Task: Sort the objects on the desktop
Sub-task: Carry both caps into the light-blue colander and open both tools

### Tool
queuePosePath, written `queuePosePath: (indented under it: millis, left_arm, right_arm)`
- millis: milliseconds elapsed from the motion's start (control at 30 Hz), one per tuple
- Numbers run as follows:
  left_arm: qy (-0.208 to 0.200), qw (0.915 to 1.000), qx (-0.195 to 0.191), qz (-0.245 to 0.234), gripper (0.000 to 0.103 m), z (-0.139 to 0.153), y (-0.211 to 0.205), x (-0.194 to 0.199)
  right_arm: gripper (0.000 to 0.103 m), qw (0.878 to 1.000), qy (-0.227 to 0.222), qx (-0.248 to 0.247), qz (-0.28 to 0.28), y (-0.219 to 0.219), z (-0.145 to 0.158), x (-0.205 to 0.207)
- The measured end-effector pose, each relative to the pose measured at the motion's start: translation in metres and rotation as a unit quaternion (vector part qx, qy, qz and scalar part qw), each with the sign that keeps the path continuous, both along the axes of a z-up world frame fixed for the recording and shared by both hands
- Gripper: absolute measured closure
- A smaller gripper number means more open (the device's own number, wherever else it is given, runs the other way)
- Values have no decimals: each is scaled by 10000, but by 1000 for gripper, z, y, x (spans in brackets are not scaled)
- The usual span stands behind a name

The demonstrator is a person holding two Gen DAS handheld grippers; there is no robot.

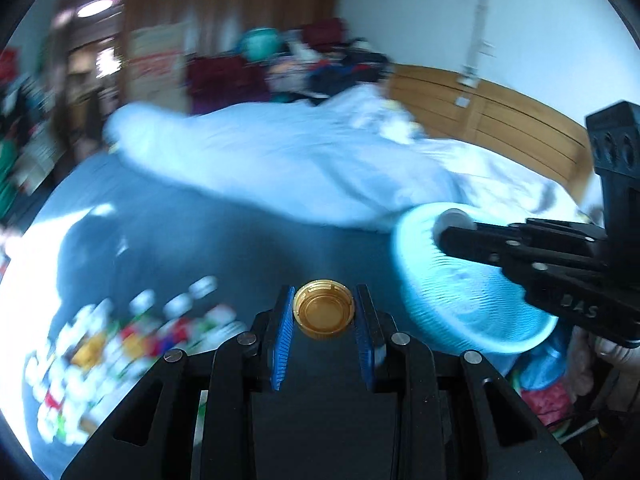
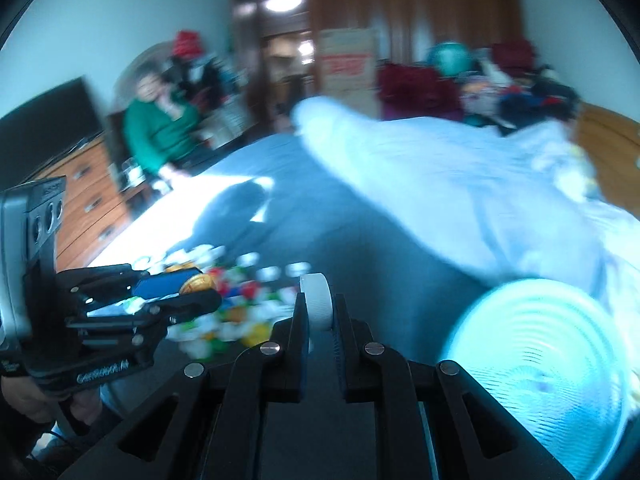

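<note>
Gripping gold cap | left gripper | right gripper pinching white cap

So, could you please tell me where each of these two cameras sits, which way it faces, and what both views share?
Left wrist: mounted behind the left claw, looking forward and down over a bed; its fingers pinch a gold cap; the right claw enters from the right.
Right wrist: mounted behind the right claw, which pinches a white cap on edge; the left claw and a hand show at left.
Shared: the light-blue basket, the white duvet, the pile of caps.
</note>
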State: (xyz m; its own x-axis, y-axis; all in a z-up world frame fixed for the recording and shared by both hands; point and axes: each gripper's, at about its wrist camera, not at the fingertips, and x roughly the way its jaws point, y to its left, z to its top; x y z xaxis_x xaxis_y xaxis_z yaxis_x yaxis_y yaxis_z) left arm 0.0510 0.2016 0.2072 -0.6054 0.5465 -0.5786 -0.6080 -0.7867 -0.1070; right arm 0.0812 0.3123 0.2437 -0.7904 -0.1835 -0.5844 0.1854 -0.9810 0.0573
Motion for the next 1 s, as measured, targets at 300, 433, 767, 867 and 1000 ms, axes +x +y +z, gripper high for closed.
queuePosePath:
  millis: [300,433,767,867,1000]
  left_arm:
    - [46,9911,-296,-1297,78,30,166,12]
    - [-20,9870,-441,-1544,78,24,202,17]
    - [-82,9870,-554,-1504,78,14,220,13]
    - [-113,9872,-580,-1479,78,11,224,14]
    - [-111,9869,-603,-1494,78,12,230,16]
  right_arm:
    - [91,9903,-7,-15,-1393,129,9,42]
    - [91,9871,-83,-177,-1590,153,0,51]
    - [91,9855,-95,-267,-1673,173,-9,59]
    - [91,9852,-98,-302,-1686,179,-11,60]
    - [91,9849,-102,-303,-1701,180,-12,61]
